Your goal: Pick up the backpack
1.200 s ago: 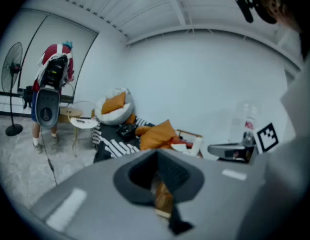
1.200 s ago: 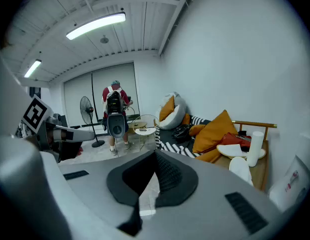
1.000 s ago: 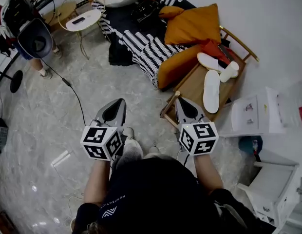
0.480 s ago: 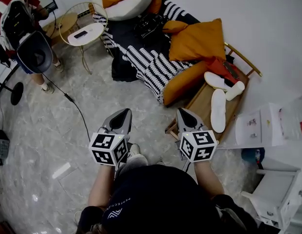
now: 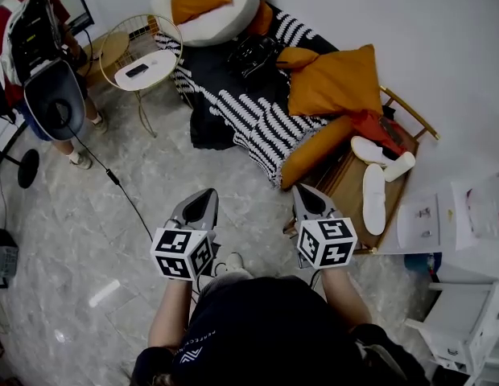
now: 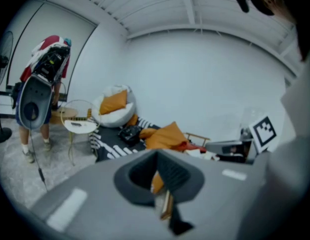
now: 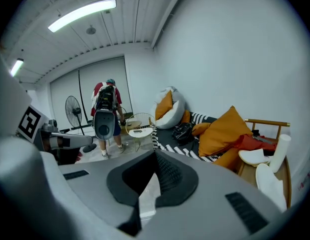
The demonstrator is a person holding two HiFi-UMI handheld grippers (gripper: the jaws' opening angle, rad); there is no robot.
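The backpack [image 5: 253,55] is small and black and lies on the black-and-white striped bedding [image 5: 245,115], far ahead of both grippers. It also shows in the left gripper view as the backpack [image 6: 130,133] and in the right gripper view as the backpack [image 7: 184,131]. My left gripper [image 5: 203,202] hangs over the marble floor, shut and empty. My right gripper [image 5: 308,198] is level with it, near the bench corner, and is also shut with nothing in it. Seen from the left gripper [image 6: 156,154] and the right gripper [image 7: 155,154], the jaws meet.
Orange cushions [image 5: 334,79] and a white beanbag [image 5: 209,10] sit on the bedding. A wooden bench [image 5: 346,179] with white slippers [image 5: 373,198] stands at the right. At the back left are a round wire table [image 5: 145,55] and a person carrying gear [image 5: 40,63]. A cable [image 5: 121,187] crosses the floor.
Both grippers have advanced together towards the bedding and bench, still shut. The bed, bench and person sit lower in the head view than before.
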